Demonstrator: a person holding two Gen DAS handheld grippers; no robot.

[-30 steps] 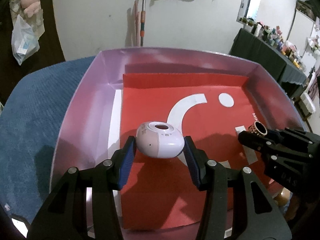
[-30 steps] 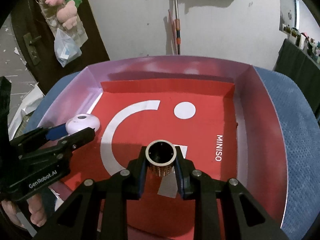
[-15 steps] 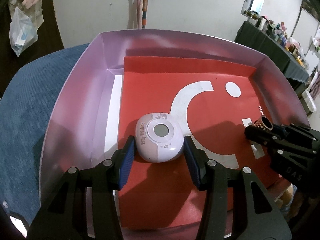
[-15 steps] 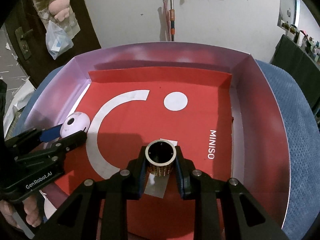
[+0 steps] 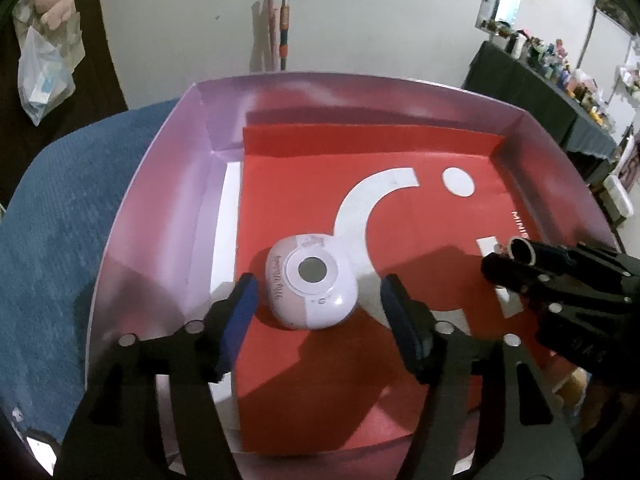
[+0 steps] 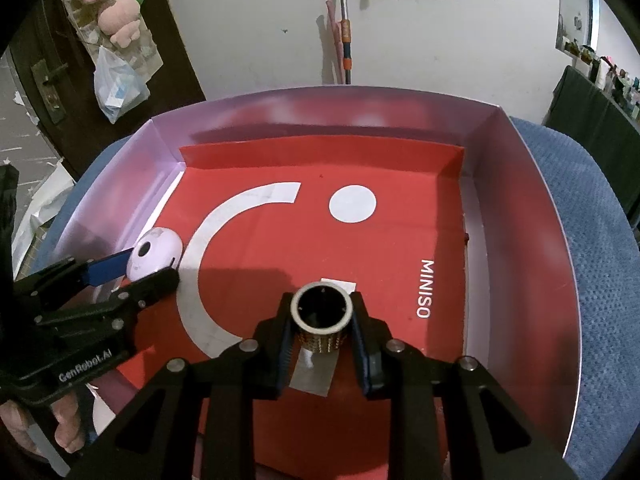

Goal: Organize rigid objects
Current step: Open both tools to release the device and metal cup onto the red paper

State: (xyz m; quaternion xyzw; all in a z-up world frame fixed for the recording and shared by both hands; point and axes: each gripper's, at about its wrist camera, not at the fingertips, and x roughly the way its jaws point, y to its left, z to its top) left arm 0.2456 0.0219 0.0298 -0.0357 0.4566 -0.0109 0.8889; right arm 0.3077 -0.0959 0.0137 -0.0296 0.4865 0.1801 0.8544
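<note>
A rounded pink-and-white gadget [image 5: 311, 282] lies on the red liner of a large pink-walled box [image 5: 168, 184], near its left side; it also shows in the right wrist view [image 6: 156, 254]. My left gripper [image 5: 318, 300] is open, with its blue pads on either side of the gadget and clear of it. My right gripper [image 6: 322, 328] is shut on a small gold studded cylinder [image 6: 322, 316] with a dark hollow top, held low over the liner at the front middle. The cylinder also shows in the left wrist view [image 5: 521, 250].
The box sits on a blue cushioned surface [image 6: 592, 240]. The liner carries a white arc, a dot and MINISO lettering [image 6: 426, 288]. A mop handle [image 6: 345, 40] leans on the wall behind. A cluttered dark table [image 5: 540, 80] stands at the far right.
My left gripper opened and let the pink-and-white gadget rest on the liner. The right gripper stayed shut on the cylinder and moved slightly lower.
</note>
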